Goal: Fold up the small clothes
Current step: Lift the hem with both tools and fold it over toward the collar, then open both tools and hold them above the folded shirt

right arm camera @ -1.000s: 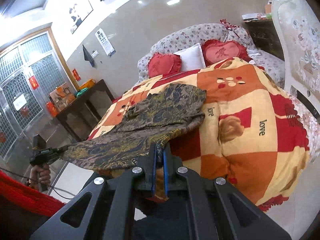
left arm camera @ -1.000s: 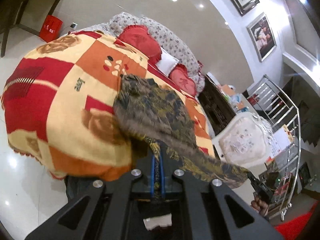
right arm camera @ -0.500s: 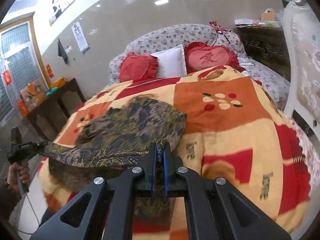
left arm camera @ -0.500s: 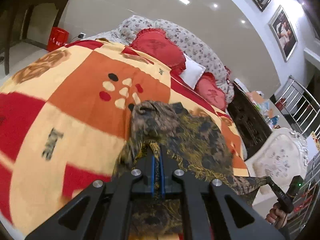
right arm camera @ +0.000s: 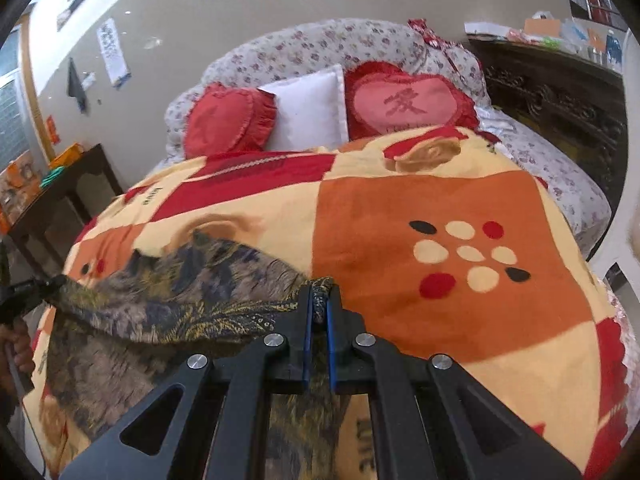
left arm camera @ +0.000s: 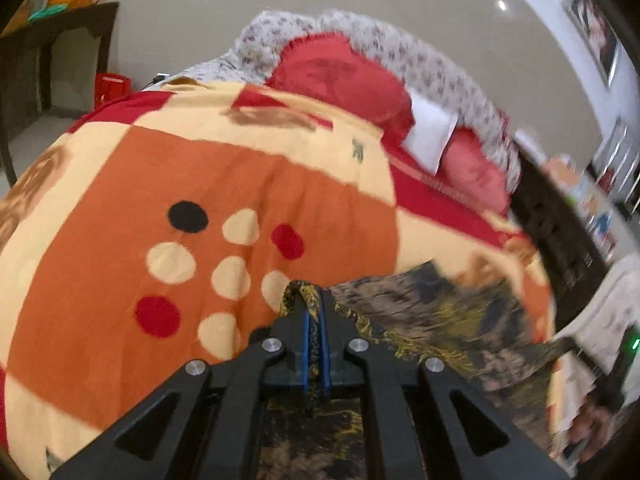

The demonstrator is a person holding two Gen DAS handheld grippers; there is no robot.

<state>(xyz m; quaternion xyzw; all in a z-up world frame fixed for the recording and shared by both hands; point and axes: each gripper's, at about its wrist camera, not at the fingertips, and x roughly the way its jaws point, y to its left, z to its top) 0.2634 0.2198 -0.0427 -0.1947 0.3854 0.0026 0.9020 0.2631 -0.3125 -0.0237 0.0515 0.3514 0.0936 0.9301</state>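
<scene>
Moved since earlier: both tongs have carried the dark brown-and-gold patterned garment (right arm camera: 168, 292) forward and lower over the bed; more of it now trails on the orange, cream and red patchwork blanket (right arm camera: 400, 208) than a second ago.
Garment: stretched between the two tongs, its upper edge taut, lower part draped on the blanket's near side.
Left tongs (left arm camera: 315, 316): pinched narrow on one corner of the cloth.
Right tongs (right arm camera: 319, 308): likewise clamped on the other corner.
Step in hand, as I judge: laying the garment flat before folding.
Doing it well: keep the edge taut and level, lower both corners together, release only once the cloth lies smooth.
Risk: slack bunches under the middle.
</scene>
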